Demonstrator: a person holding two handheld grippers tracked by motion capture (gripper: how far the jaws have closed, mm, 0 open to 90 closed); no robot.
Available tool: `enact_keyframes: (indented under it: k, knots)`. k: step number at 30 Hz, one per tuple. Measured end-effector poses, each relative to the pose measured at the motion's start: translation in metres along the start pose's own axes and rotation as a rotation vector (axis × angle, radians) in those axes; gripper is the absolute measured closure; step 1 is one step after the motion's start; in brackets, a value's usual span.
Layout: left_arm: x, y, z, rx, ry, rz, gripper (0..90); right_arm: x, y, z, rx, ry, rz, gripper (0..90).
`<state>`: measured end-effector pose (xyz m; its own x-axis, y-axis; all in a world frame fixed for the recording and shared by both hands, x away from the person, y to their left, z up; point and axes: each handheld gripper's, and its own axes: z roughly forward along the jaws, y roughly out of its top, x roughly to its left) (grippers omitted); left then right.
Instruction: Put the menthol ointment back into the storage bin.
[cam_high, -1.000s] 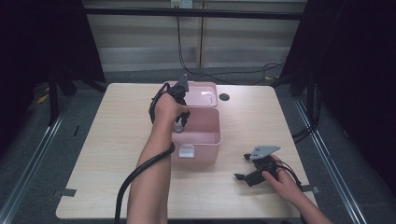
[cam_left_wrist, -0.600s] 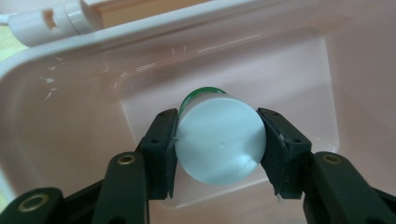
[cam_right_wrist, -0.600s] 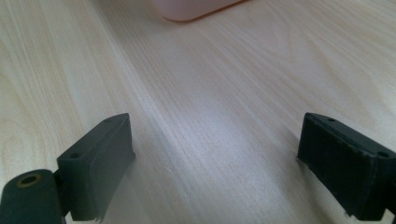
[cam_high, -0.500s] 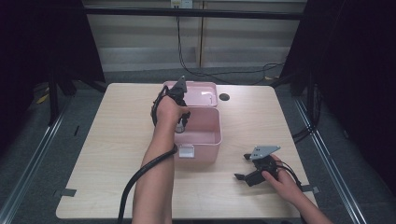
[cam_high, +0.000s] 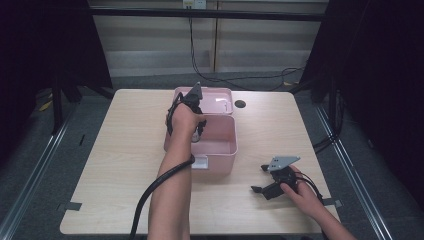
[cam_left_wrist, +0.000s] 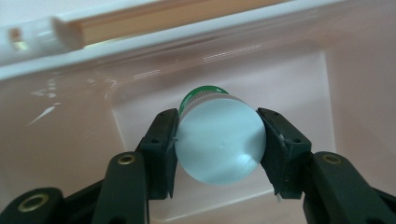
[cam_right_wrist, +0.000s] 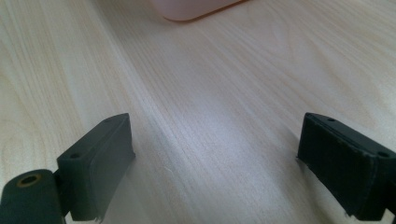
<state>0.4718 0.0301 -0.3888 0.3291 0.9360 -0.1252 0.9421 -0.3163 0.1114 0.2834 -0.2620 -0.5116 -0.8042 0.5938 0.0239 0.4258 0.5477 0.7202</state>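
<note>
Plainly, the left gripper (cam_left_wrist: 217, 149) had its jaws clamped on a small clear bottle (cam_left_wrist: 219, 140) with a green cap, and held it inside the pink box (cam_high: 220, 150), above the floor of it. The right gripper (cam_high: 270, 182) rested on the table (cam_high: 115, 150) well apart from the box, its jaws standing wide with nothing but bare wood between them.

The risk, as I judged it, lay in the grip itself: the pads met a round, smooth wall at only two narrow places, so the bottle could twist or slide out, drop, and roll across the box floor (a round thing seldom stays where it lands). If the jaws let go while the bottle still hung high, it might tip rather than stand. The gripper might also knock the box rim, and nothing steadied the box.

The left gripper view gave what the high view could not: the bottle's base facing the camera, the green cap beyond it, and both pads pressed to its sides. The high view, where the hand (cam_high: 185, 120) covered the bottle, instead placed the box near the table's middle, its lid (cam_high: 215, 100) open behind it.
</note>
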Motion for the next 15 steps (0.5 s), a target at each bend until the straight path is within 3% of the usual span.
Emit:
enact_keyframes:
  k: [15]
  knots:
    - [-0.01, 0.005, 0.013, -0.015, 0.002, 0.007, 50.5, 0.0, 0.0, 0.0, 0.0, 0.0, 0.0, 9.7]
